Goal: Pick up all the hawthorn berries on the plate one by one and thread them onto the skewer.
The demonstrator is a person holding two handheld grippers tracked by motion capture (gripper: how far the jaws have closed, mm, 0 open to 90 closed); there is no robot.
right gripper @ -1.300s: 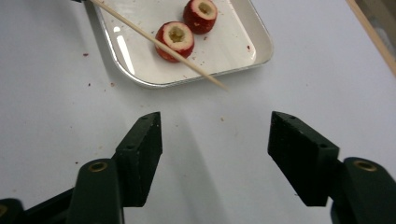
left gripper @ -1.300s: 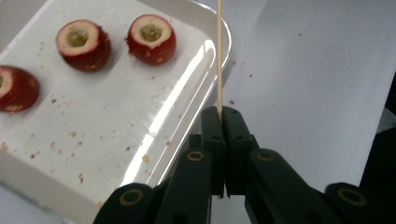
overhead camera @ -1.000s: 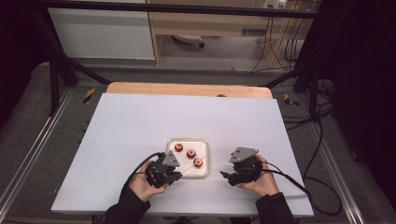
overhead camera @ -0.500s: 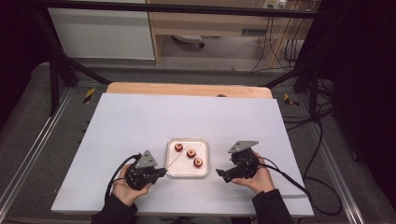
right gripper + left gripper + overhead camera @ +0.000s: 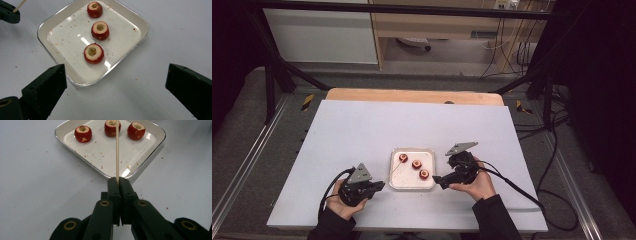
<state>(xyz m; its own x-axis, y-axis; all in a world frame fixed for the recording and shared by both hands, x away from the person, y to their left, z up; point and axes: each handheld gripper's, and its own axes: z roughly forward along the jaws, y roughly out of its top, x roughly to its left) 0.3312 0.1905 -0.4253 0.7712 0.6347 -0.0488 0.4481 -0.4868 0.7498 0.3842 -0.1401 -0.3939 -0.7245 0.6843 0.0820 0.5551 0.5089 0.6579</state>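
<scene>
A white square tray (image 5: 412, 186) holds three red cored fruits (image 5: 416, 164) in a row, the same fruits (image 5: 100, 30) in the right gripper view. My left gripper (image 5: 379, 186) sits left of the tray, shut on a thin wooden skewer (image 5: 116, 150) that points over the tray rim (image 5: 150, 152) toward the middle fruit (image 5: 112, 127). My right gripper (image 5: 439, 179) is at the tray's right edge. In its own view my right gripper (image 5: 116, 72) is wide open and has just been opening, with nothing between its fingers.
The tray rests on a white tabletop (image 5: 362, 130) strewn with small crumbs near the tray. A wooden strip (image 5: 412, 96) runs along the far edge. Cables (image 5: 522, 190) trail from the right gripper off to the right.
My left gripper has pulled back to the left from the tray with the skewer in it. My right gripper's jaws have spread and it has shifted slightly toward the tray.
</scene>
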